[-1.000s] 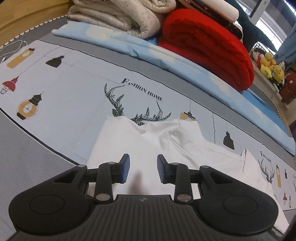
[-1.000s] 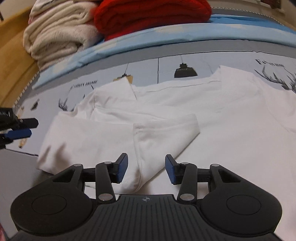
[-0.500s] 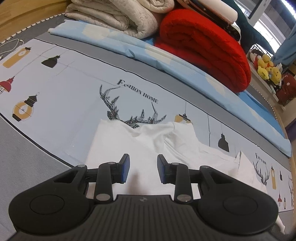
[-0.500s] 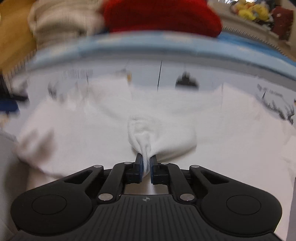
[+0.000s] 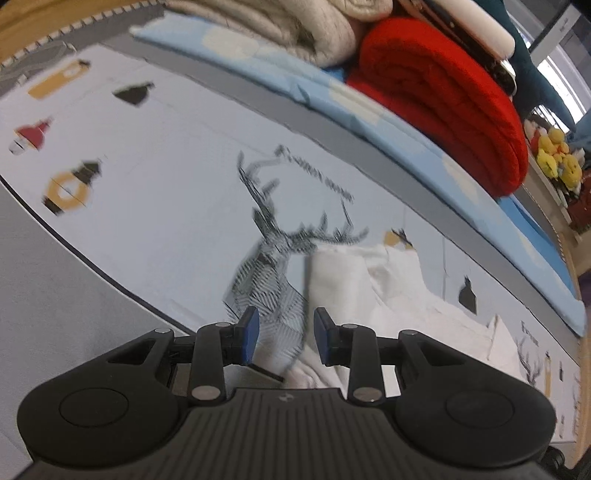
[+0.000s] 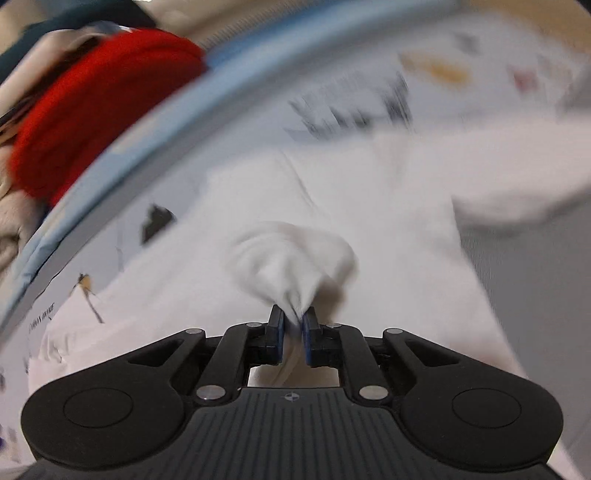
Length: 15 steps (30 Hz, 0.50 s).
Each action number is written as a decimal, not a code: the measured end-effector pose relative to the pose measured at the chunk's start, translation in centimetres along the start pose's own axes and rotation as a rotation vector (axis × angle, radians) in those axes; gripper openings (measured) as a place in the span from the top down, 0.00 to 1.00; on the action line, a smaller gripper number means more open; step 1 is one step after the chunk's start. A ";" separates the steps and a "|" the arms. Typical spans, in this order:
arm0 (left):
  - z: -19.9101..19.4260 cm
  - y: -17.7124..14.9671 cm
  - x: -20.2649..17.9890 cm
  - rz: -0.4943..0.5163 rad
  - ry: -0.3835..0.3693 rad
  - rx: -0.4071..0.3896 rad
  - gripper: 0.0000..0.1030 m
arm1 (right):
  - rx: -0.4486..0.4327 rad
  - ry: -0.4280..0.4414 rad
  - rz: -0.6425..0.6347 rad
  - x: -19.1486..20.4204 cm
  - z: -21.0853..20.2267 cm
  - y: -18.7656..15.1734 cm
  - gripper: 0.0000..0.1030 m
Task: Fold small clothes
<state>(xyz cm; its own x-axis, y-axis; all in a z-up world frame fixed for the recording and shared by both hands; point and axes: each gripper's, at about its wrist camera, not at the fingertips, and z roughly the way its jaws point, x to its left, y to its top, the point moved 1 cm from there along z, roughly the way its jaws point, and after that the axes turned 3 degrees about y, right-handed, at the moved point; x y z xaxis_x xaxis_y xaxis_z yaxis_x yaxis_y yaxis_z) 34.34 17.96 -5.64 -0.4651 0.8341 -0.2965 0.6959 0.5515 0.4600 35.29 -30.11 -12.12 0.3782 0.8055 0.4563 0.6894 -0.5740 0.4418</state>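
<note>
A white garment (image 5: 388, 295) lies crumpled on the printed bedsheet (image 5: 155, 177), to the right of my left gripper (image 5: 286, 326). That gripper is open above the deer print, with only the garment's left edge below its right finger. In the blurred right wrist view, my right gripper (image 6: 293, 319) pinches a bunched fold of the same garment (image 6: 291, 258), lifted above the rest of the white cloth (image 6: 369, 192). Its jaws are opening slightly, with the cloth still pressed between the blue pads.
A rolled red blanket (image 5: 443, 103) and a beige quilt (image 5: 288, 29) are stacked at the far side on a light blue sheet (image 5: 424, 147). Yellow plush toys (image 5: 554, 158) sit on a shelf at the right. Grey mattress (image 5: 55, 295) shows at the left.
My right gripper shut on a fold of the garment, then swung sideways and rolled while carrying it. My left gripper slid left off the garment, over the deer print.
</note>
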 end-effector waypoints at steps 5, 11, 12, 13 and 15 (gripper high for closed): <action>1.4 -1.0 -1.1 0.016 -0.039 0.056 0.63 | -0.019 0.037 0.013 -0.5 -0.4 0.9 0.61; 2.0 -1.4 -1.7 0.040 -0.020 0.058 0.63 | -0.071 0.070 -0.038 0.4 -1.9 1.5 0.61; 2.0 -1.4 -1.7 0.040 -0.018 0.058 0.63 | -0.078 0.077 -0.040 0.5 -2.0 1.8 0.65; 2.1 -1.4 -1.7 0.041 -0.017 0.058 0.63 | -0.085 0.081 -0.040 0.4 -2.1 2.0 0.78; 2.1 -1.3 -1.6 0.037 -0.015 0.059 0.63 | -0.114 0.075 -0.022 0.2 -2.8 2.2 0.91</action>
<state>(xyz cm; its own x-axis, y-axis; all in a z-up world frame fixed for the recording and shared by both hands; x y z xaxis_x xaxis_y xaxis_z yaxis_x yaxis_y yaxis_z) 35.36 15.96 -7.50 -0.4306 0.8536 -0.2932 0.7434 0.5196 0.4212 35.12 -31.63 -8.91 0.3130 0.8073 0.5003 0.6205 -0.5726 0.5358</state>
